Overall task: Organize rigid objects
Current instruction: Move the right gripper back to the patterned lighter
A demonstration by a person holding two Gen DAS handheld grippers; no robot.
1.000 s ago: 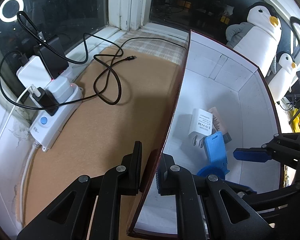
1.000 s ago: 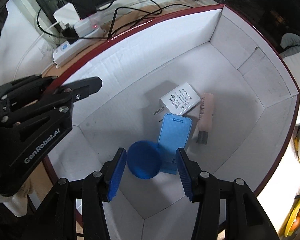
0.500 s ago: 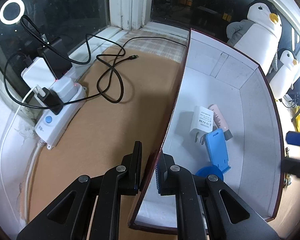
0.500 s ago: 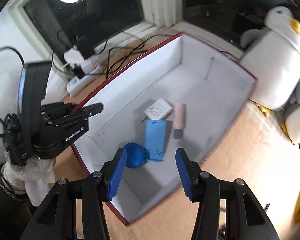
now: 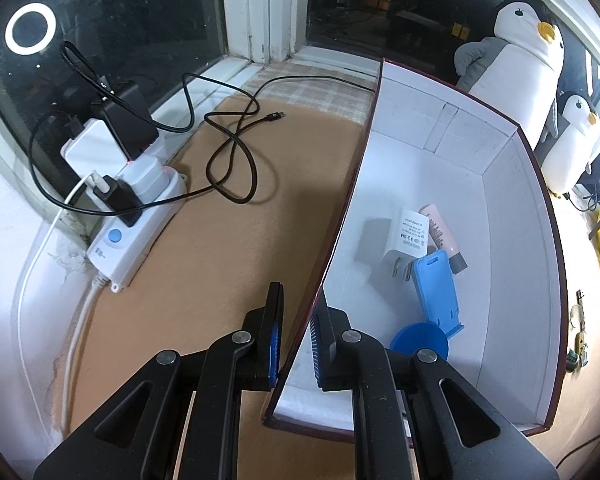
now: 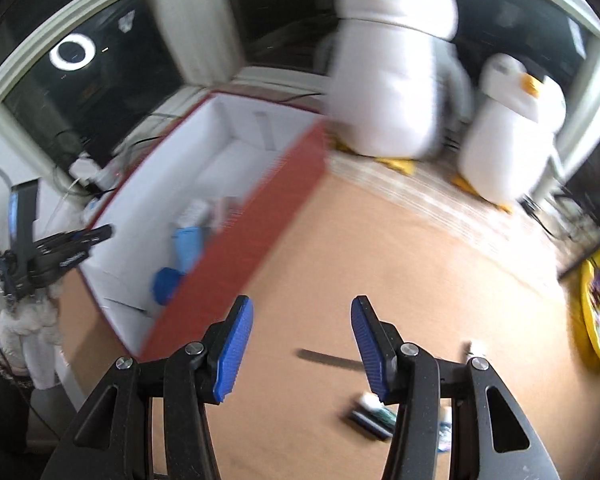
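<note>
Brown felt-like tabletop point(image 5: 236, 264) fills both views, and the right wrist view is motion-smeared, so its details are mushy. Next biggest is the red cardboard box with white inside point(image 5: 512, 264), its near corner cut off behind the left gripper point(image 5: 296, 334), which is clamped on the box's side wall. In the box lie a white plug adapter point(image 5: 408, 236) with tiny FC marks and print too small to read, a pink tube point(image 5: 440, 232) touching it, a blue plastic phone stand point(image 5: 436, 284) and a blue round dish point(image 5: 420, 340) half hidden by the finger. The right gripper point(image 6: 302, 344) has its jaws apart, nothing between, over bare tabletop beside the box. A thin grey strip point(image 6: 328, 358) and a small dark blurry item point(image 6: 372, 418) sit partly hidden behind its finger.
</note>
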